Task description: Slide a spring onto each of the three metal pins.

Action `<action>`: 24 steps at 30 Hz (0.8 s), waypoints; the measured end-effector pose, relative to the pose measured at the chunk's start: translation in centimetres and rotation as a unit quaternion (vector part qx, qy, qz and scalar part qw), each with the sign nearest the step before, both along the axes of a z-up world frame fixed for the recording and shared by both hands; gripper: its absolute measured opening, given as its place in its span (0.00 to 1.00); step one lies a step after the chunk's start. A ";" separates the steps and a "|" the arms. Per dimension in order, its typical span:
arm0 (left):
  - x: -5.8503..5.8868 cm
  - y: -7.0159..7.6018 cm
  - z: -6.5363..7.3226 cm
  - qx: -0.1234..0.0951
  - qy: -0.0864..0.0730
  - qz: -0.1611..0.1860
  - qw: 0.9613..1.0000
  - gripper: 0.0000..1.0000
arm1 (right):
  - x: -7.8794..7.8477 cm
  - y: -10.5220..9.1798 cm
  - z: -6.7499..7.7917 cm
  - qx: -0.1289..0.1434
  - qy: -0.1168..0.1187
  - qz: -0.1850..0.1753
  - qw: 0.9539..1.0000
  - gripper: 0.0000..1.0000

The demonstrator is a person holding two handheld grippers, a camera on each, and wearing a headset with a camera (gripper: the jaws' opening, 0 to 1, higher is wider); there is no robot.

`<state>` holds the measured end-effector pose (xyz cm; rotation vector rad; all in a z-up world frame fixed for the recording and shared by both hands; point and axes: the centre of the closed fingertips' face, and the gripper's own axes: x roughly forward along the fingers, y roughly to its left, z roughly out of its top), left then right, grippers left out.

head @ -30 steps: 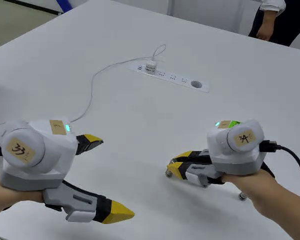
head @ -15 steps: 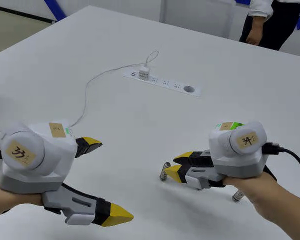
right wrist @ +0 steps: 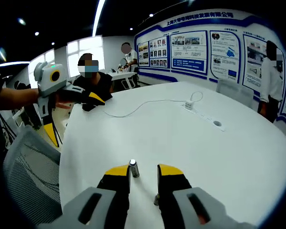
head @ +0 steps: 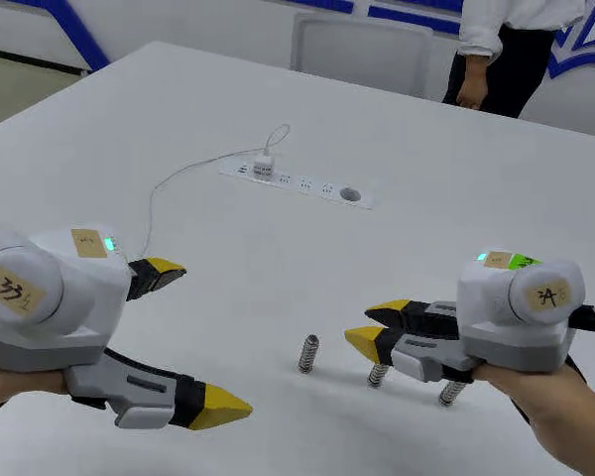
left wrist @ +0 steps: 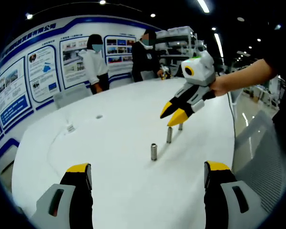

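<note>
Three upright pins, each seemingly wearing a spring already, stand in a row on the white table (head: 426,248): the end pin (head: 308,353), the middle pin (head: 378,374) and the third pin (head: 451,392). The right gripper (head: 375,325), jaws narrowly parted and empty, hangs just above the middle pin, tips pointing toward the end pin; the left gripper (head: 193,335), jaws spread wide and empty, sits well apart, facing the row.

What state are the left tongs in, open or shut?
Open. In the left gripper view the left tongs have their yellow ends set wide apart, with nothing held between them.
</note>
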<state>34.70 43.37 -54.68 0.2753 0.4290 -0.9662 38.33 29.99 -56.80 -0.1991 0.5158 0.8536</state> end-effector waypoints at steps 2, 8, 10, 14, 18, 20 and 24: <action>0.1 0.0 0.5 -0.005 -0.004 0.005 1.000 1.00 | -0.3 -0.6 0.4 0.005 -0.008 -0.006 1.000 0.23; 0.4 -0.5 1.5 -0.011 -0.012 0.007 1.000 1.00 | -0.8 -2.9 1.2 -0.008 -0.034 -0.025 0.999 0.26; 0.4 -0.7 1.8 -0.014 -0.015 0.007 1.000 1.00 | -1.2 -3.8 1.5 -0.010 -0.038 -0.031 0.999 0.27; 0.0 -0.9 1.8 -0.011 -0.017 0.006 1.000 1.00 | -1.9 -5.8 1.9 -0.014 -0.043 -0.047 0.998 0.28; -0.2 -0.7 1.9 -0.010 -0.018 0.011 1.000 1.00 | -2.8 -7.5 2.2 -0.012 -0.045 -0.062 0.997 0.29; -0.3 -0.6 2.2 -0.013 -0.020 0.014 1.000 1.00 | -3.4 -8.5 2.2 -0.014 -0.047 -0.070 0.996 0.30; -0.3 -0.6 2.8 -0.017 -0.025 0.018 0.999 1.00 | -4.5 -10.3 2.6 -0.013 -0.051 -0.087 0.995 0.31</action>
